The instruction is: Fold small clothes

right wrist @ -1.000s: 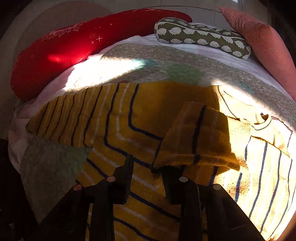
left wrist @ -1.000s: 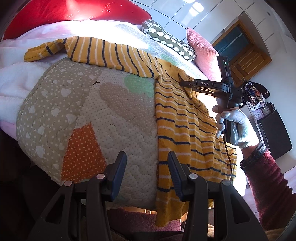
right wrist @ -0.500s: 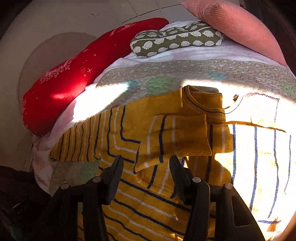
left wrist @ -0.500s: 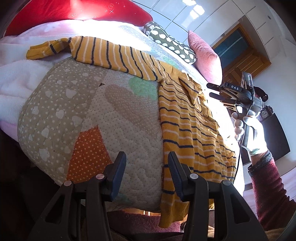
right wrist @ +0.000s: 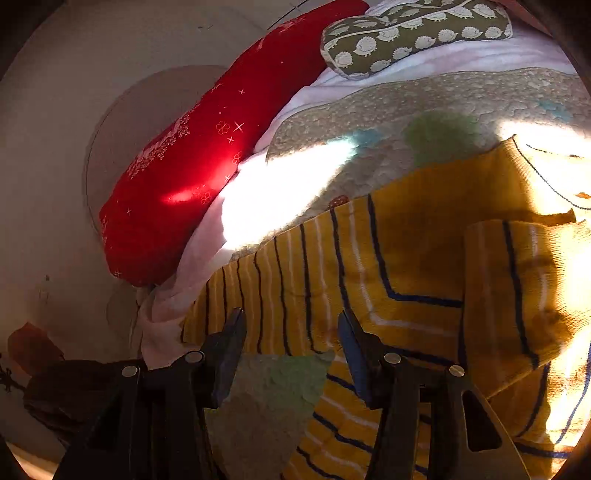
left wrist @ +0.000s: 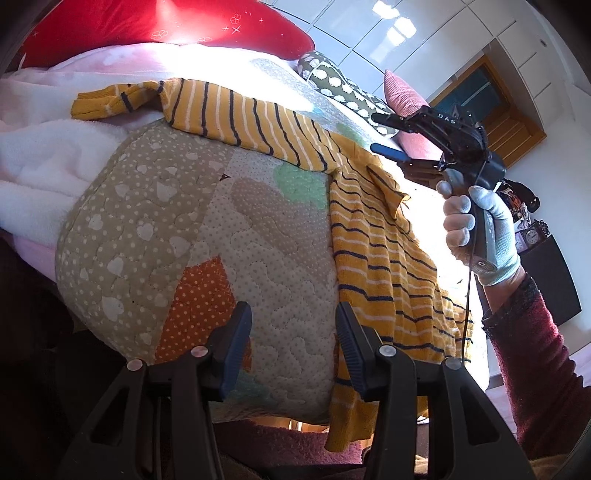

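One unfolded sleeve (left wrist: pixel 221 107) of the yellow striped sweater (left wrist: pixel 376 258) on the patchwork quilt (left wrist: pixel 147 221), stretched long toward the red pillow (left wrist: pixel 166 26), nearer the empty, part-open left gripper (left wrist: pixel 293 343) than the empty, parted right gripper (left wrist: pixel 380 133).

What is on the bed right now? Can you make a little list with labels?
garment: yellow striped sweater, spread on the quilt
one sleeve: stretched out flat
other sleeve: folded across the body
left claw: open, empty, over the quilt's edge
right claw: open, empty, above the sweater
hand: gloved, holding the right claw's handle
pillows: red one, green patterned one, pink one
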Tool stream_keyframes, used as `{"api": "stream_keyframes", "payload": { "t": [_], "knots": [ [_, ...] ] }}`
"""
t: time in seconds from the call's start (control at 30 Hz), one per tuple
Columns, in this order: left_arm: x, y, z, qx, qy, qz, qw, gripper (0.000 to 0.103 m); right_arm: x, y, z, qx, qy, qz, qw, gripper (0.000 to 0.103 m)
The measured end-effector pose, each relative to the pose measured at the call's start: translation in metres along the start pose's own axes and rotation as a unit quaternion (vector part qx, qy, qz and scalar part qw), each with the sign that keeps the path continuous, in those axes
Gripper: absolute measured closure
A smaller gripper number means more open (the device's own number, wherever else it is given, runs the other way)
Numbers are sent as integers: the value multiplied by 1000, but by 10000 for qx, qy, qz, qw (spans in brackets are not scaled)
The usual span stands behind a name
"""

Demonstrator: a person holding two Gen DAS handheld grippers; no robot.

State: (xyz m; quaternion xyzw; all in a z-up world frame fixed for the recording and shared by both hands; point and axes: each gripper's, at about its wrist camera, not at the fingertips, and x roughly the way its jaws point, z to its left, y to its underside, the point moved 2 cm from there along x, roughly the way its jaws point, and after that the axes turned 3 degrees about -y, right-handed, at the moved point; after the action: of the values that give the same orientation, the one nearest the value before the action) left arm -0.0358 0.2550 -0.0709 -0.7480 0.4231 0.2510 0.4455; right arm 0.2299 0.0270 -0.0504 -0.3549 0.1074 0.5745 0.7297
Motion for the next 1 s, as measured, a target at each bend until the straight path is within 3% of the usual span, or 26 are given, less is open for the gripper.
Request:
{"api": "stream_keyframes", "payload": {
  "t": [0.07, 0.1, 0.23, 0.3, 0.37, 0.47, 0.57, 0.6, 0.63, 0.67, 0.77, 0.9, 1.0],
  "knots": [
    [-4, -1, 3, 23, -115, -48, 9999, 57, -14, 2, 17, -373, 360, -288, 9982, 48],
    [-5, -2, 5, 46, -172, -73, 9998, 57, -26, 3, 13, -350, 783, -459, 9953, 48],
    [-4, -6, 9, 195, -468, -166, 9986, 50, -85, 10, -56, 436, 2301, -947, 9676, 48],
    [-2, -7, 7, 284, -561, -199, 9978, 50, -110, 17, -95, 1001, 2465, -978, 9590, 48],
    [1, -8, 6, 290, -524, -165, 9981, 50, -127, 23, -124, 1525, 2339, -1085, 9541, 48],
    [3, -6, 4, 261, -438, -100, 9986, 49, -129, 27, -154, 2200, 1794, -1235, 9509, 48],
    [2, -4, 5, 220, -466, -96, 9986, 49, -109, 17, -162, 2305, 1542, -1183, 9535, 48],
    [1, -3, 6, 192, -479, -97, 9986, 49, -103, 13, -160, 2257, 1616, -1205, 9531, 62],
    [0, -3, 7, 163, -488, -108, 9986, 49, -100, 8, -153, 2103, 1714, -1294, 9538, 87],
    [-1, -3, 9, 138, -503, -122, 9986, 49, -93, 2, -141, 1866, 1761, -1305, 9577, 91],
    [-2, -4, 17, 66, -592, -127, 9981, 49, -68, -9, -96, 1149, 1739, -1129, 9715, 91],
    [-2, -8, 26, -99, -662, -137, 9977, 49, -21, -7, -29, 196, 1134, -467, 9923, 86],
    [-7, -10, 30, -122, -734, -228, 9970, 49, 11, 5, 12, -317, 816, 52, 9961, 58]
  ]
}}
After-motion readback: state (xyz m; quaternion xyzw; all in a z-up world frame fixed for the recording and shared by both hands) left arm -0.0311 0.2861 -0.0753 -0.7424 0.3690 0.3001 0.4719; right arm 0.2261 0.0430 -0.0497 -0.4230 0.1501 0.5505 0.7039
